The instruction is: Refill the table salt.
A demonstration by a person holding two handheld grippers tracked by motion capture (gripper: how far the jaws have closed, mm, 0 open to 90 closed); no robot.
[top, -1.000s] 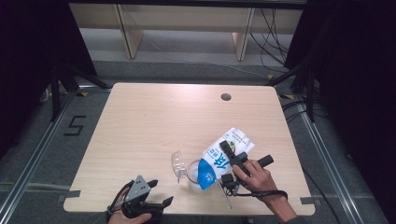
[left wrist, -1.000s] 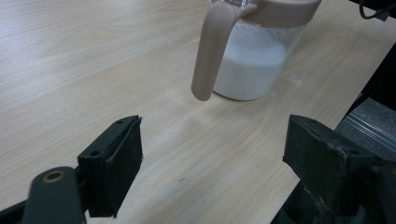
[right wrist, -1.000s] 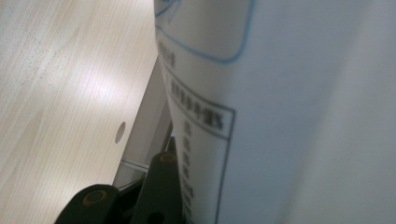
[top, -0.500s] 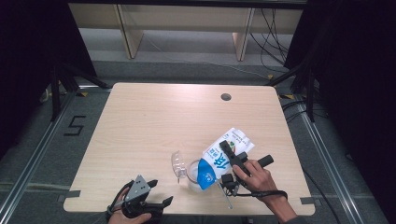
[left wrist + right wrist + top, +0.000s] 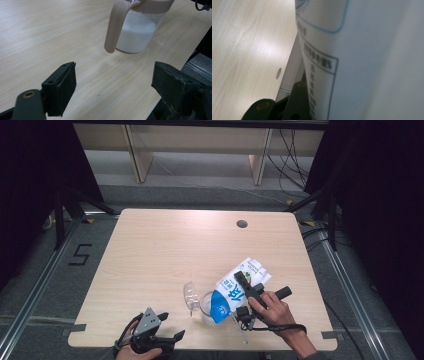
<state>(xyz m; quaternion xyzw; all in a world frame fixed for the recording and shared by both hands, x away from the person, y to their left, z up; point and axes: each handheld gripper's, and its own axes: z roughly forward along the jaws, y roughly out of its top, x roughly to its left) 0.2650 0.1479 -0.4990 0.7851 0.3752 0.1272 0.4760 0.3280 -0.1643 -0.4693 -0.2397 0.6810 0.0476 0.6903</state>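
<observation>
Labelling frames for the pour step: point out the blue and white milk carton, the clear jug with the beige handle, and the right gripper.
Blue and white milk carton [image 5: 235,290]: high view, printed side panel.
Clear jug with beige handle [image 5: 136,32]: left gripper view, milk-filled wall.
Right gripper [image 5: 248,289]: high view, between its jaw tips, at the carton.

Pale wooden worktop [image 5: 165,255] with a cable hole [image 5: 242,224], on grey floor [image 5: 45,270] before wooden shelving [image 5: 200,140], dark surroundings.

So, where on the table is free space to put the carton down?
The table is bare on its far half up to the hole, and on the left side. It is crowded near the front right, around the jug, carton and right gripper.
</observation>
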